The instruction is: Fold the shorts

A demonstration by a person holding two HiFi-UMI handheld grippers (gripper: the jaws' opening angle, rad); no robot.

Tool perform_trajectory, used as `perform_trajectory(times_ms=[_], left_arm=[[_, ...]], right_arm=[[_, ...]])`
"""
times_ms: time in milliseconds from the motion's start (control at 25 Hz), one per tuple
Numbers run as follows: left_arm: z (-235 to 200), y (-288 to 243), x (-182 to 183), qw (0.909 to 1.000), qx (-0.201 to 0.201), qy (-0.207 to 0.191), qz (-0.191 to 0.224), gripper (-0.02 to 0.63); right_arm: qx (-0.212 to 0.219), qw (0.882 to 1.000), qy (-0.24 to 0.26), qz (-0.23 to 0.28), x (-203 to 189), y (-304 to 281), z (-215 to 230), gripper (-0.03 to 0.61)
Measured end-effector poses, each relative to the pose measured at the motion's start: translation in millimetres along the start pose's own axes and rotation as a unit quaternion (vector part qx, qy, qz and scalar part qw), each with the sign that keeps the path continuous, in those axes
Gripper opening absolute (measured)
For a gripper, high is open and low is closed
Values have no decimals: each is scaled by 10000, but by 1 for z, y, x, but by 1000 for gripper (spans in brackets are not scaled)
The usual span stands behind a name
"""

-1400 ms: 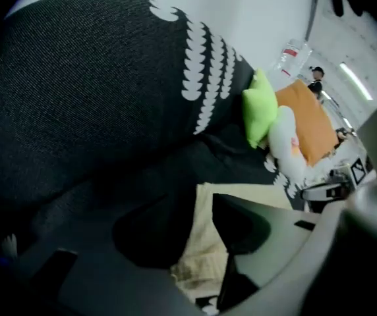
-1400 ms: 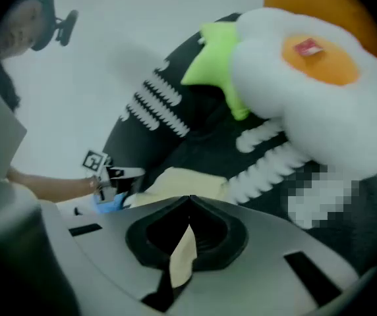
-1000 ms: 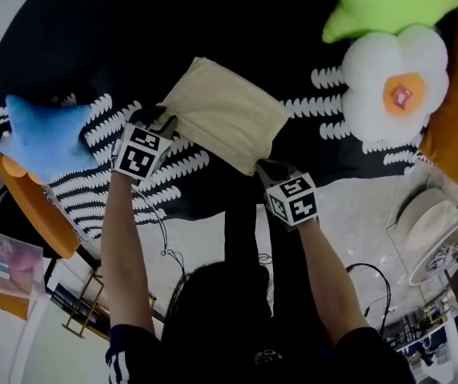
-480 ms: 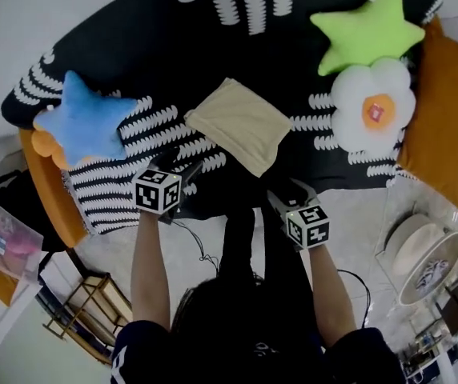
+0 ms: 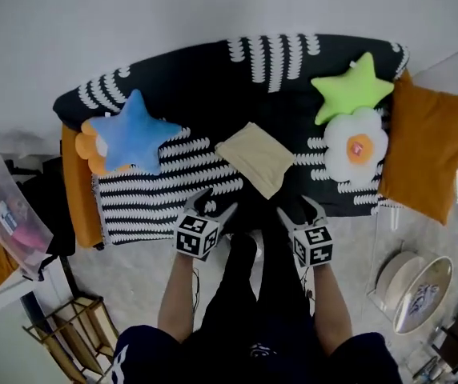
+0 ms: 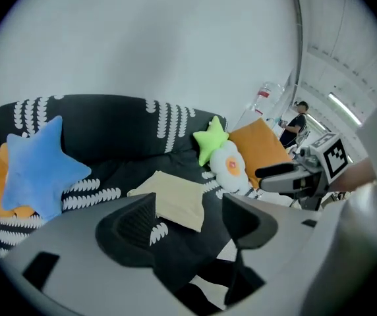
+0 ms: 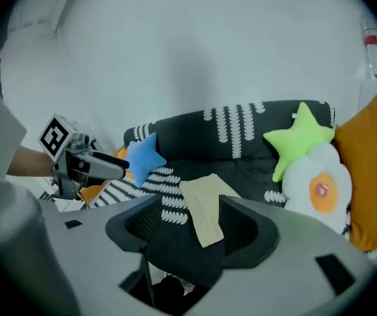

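Head view: both forearms reach forward; left tool [image 5: 217,202] and right tool [image 5: 299,208] pitch downward at the sofa's [image 5: 213,78] front edge. The folded shorts [image 5: 257,158] lie flat on the seat, apart from both tools, with the long axis running upper-left to lower-right.
Left gripper view: jaws apart, just opened, nothing between.
Right gripper view: jaws apart, just opening, nothing between.

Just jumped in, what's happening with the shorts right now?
The beige shorts lie folded on the black-and-white sofa, between the blue star pillow and the flower pillow. The person's left gripper and right gripper are both clear of them and empty, their jaws having just been opening.
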State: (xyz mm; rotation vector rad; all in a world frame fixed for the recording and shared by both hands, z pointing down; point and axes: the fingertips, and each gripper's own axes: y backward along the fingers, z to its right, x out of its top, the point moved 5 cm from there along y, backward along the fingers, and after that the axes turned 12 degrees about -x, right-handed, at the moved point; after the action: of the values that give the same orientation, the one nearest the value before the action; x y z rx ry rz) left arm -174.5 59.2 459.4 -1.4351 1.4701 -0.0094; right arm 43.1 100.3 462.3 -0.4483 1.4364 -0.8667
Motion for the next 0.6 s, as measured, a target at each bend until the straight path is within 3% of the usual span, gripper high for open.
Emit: perform_trajectory(times_ms=[240, 600], left_arm=[[43, 35, 10, 9994, -57, -166, 305, 301], [78, 90, 17, 9961, 227, -285, 808, 301]], right_arm=[[-177, 9997, 62, 158, 13, 39, -24, 281], [-407, 9969, 283, 611, 34, 91, -32, 281]])
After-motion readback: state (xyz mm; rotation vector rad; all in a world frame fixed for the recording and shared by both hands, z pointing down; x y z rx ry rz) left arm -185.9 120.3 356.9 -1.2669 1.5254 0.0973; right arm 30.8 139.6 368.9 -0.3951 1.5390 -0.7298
